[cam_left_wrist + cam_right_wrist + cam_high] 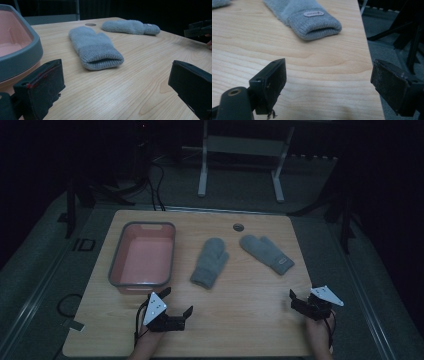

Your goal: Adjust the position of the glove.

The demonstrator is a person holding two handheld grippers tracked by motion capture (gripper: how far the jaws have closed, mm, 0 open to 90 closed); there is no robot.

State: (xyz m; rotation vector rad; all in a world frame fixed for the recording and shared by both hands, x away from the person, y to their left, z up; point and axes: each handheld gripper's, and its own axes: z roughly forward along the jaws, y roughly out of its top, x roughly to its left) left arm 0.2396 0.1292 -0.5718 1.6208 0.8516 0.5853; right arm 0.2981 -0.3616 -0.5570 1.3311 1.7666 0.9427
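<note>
Two grey knitted mittens lie flat in the middle of the wooden table. The left mitten (210, 262) (96, 47) has its cuff toward me. The right mitten (266, 253) (130, 27) (309, 17) lies slanted and carries a small label on its cuff. My left gripper (177, 301) (117, 85) rests near the front edge, below the tub and short of the left mitten, open with nothing between its jaws. My right gripper (306, 295) (329, 80) sits at the front right corner, also open and empty, some way short of the labelled cuff.
A pink tub with a grey rim (116, 265) (22, 57) stands at the table's left, close beside my left gripper. A round cable hole (238, 227) sits near the far edge. The table's right edge (368, 50) runs close to my right gripper. Stand legs and cables are beyond the table.
</note>
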